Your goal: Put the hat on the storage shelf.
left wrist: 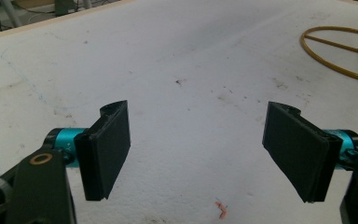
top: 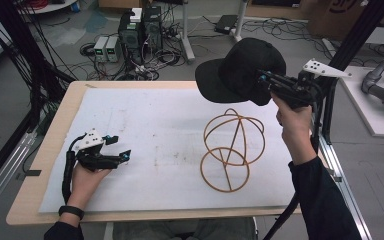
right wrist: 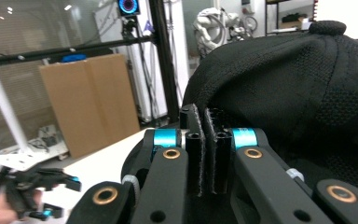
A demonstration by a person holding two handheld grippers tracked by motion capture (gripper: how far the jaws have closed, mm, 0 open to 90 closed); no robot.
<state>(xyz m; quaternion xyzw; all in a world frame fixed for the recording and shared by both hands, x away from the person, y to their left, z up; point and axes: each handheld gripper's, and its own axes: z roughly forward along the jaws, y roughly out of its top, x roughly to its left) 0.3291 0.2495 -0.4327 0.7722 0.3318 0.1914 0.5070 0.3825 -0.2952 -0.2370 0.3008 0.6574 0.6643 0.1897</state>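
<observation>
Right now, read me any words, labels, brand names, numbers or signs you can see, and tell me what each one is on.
No text can be read.
Black cap: no logo or lettering on the sides that show.
Wire hat stand: no markings.
Left gripper and right gripper: no labels legible.
Cardboard box at top right of the high view: a dark print, cut off and too blurred to read.

Dim, flat indoor light, all three views soft.
High view is low-res; white table cover (top: 145,130) is brightest, shadows faint. Right gripper view: black cap (right wrist: 298,93) sharp, background room blurred, glare top right. Left gripper view evenly lit.
</observation>
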